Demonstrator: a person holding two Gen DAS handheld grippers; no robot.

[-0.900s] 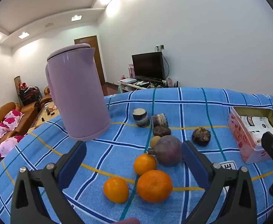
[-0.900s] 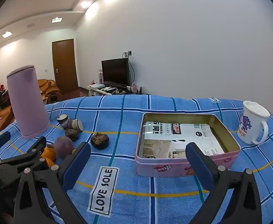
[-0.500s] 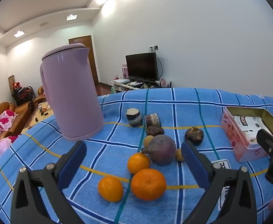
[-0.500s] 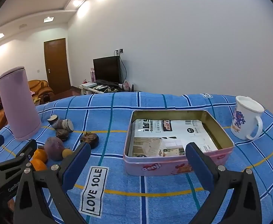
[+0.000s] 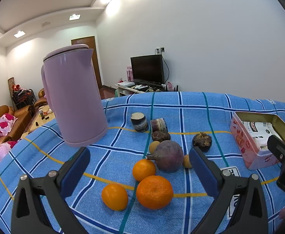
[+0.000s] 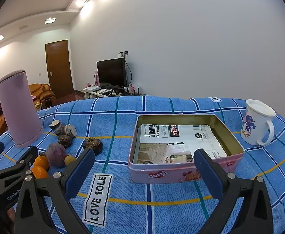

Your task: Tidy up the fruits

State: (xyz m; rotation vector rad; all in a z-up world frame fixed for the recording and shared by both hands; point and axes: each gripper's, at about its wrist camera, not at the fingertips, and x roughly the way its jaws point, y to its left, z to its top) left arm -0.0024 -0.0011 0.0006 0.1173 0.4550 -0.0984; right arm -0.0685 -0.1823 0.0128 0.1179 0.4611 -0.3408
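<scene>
Three oranges (image 5: 154, 192) lie in a loose cluster on the blue checked cloth (image 5: 197, 115) over the surface, with a purple round fruit (image 5: 168, 156) touching the farthest orange and two small yellow fruits tucked against it. Darker pieces sit beyond: a brown fruit (image 5: 202, 142) off to the right and two cut stubs (image 5: 139, 119) farther back. All of it is bunched on one side, probably so that it can be moved piece by piece into the tin (image 6: 183, 156), which stands open well apart to the right with only printed paper inside.

The left claw (image 5: 137, 171) hovers over the cluster with its jaws spread wide and nothing between them; the oranges fall in the gap, which suggests it is lining up on one of them. The right claw (image 6: 143, 171) is likewise released and empty, hanging just before the tin's near wall, perhaps to steady it or to wait its turn.

A lilac kettle (image 5: 73, 95) stands left of the fruit and a mug (image 6: 256, 122) right of the tin, both outside the likely path.
</scene>
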